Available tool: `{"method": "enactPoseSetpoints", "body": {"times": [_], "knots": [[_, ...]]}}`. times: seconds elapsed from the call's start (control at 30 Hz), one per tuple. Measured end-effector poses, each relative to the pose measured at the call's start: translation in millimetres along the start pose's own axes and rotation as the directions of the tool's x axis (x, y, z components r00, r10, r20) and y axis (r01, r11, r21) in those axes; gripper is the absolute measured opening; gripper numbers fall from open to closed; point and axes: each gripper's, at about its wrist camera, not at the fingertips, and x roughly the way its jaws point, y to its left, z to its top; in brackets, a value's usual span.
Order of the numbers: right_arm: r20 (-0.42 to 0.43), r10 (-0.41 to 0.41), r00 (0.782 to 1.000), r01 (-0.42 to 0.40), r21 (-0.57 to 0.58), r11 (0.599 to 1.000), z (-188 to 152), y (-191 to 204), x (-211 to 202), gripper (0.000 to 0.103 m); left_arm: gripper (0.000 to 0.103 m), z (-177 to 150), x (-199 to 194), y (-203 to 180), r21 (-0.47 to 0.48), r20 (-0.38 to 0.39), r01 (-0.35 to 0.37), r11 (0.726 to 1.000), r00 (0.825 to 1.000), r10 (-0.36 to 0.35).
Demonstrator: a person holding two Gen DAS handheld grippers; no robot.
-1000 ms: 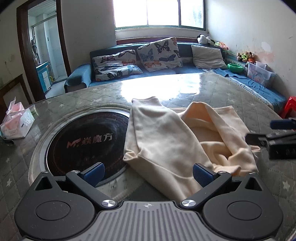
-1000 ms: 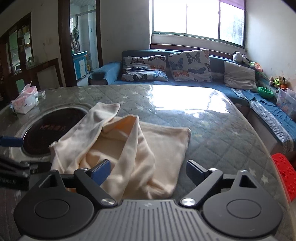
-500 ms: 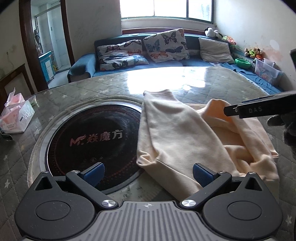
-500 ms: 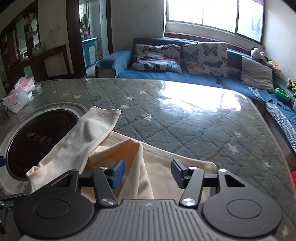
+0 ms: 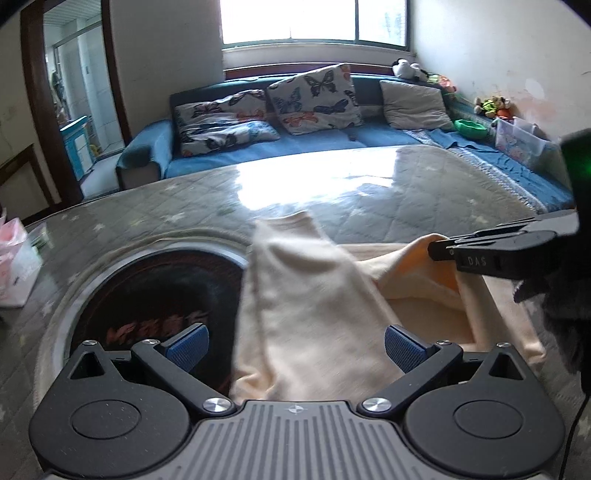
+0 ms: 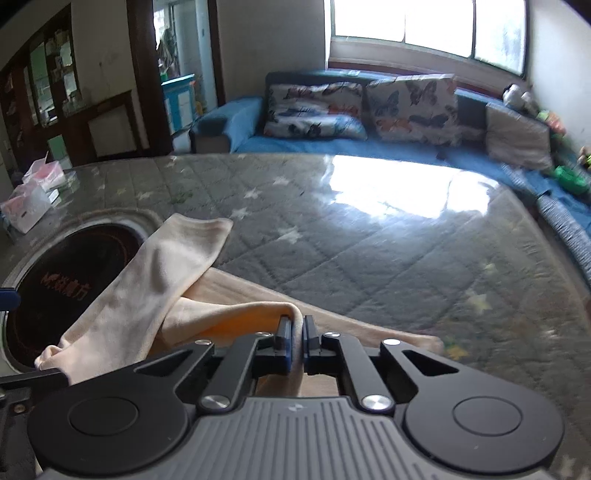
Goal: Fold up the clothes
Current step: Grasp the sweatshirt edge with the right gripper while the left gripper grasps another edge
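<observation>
Your right gripper [image 6: 294, 338] is clamped on a raised fold of the cream garment [image 5: 306, 295], its blue pads pressed together with cloth between them. Your left gripper [image 5: 295, 345] stands wide apart, holding nothing, with the near part of the garment lying between its fingers. The garment sits crumpled on the worktop [image 6: 369, 251], one long part draped over the rim of the round dark inset plate [image 5: 155, 291] (red lettering on it, blurred here) and the rest spread toward the worktop's right edge. The worktop is a glossy sheet over a grey quilted cloth with pale stars, glaring where the window [image 5: 314, 18] reflects. A pink tissue box [image 6: 29, 199] sits at its left edge. Behind the far edge runs a blue sofa [image 5: 258, 147] with butterfly cushions [image 5: 314, 98], and a dark-framed doorway [image 5: 74, 92] opens at the left
</observation>
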Motion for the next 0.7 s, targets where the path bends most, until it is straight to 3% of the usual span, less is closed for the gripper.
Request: {"method": "enactPoseSetpoints", "body": {"times": [0.17, 0.33, 0.43, 0.6, 0.7], "knots": [[0.070, -0.087, 0.994, 0.085, 0.029, 0.996, -5, -20, -35, 0.004, 0.102, 9, 16, -18, 0.006, -0.001, 0.048, 0.999, 0.999, -0.048], [0.124, -0.231, 0.965, 0.215, 0.131, 0.968, -32, -55, -88, 0.004, 0.097, 13, 42, -27, 0.017, -0.027, 0.033, 0.999, 0.999, -0.033], [0.107, -0.301, 0.947, 0.277, 0.198, 0.940, -58, -75, -116, 0.004, 0.095, 16, 54, -26, 0.003, -0.030, 0.020, 1.000, 0.999, -0.020], [0.036, -0.344, 0.938, 0.325, 0.249, 0.912, -90, -94, -131, 0.007, 0.094, 27, 71, -26, -0.007, -0.022, -0.021, 1.000, 1.000, 0.020], [0.001, -0.360, 0.933, 0.346, 0.277, 0.896, -107, -102, -136, 0.012, 0.087, 29, 78, -21, -0.016, -0.022, -0.022, 1.000, 1.000, 0.021]]}}
